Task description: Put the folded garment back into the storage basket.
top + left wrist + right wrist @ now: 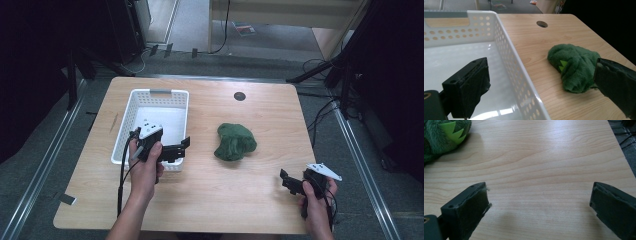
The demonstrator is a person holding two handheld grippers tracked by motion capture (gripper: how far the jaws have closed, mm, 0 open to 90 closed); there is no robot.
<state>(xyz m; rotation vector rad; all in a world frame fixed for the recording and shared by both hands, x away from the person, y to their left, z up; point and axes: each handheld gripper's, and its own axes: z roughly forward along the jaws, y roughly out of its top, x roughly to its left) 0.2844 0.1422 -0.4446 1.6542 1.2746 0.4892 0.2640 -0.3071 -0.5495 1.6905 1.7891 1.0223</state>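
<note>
A green plush toy (234, 142) lies crumpled on the wooden table (210, 200), right of a white perforated basket (131, 107). The left gripper view shows the toy (576, 67) with a light green spiked patch, beside the basket's wall (509, 55). My left gripper (184, 148) hovers over the basket's near right corner, open, jaws pointing toward the toy and holding nothing. My right gripper (286, 181) is near the table's front right, open and empty, pointing left. Its view catches the toy (441, 137) at the upper left corner.
The basket's floor (446, 65) holds nothing. A round cable hole (239, 96) sits at the table's far side. Dark stands and cables (345, 70) line the floor at the right. Metal rails (45, 160) run along both sides of the table.
</note>
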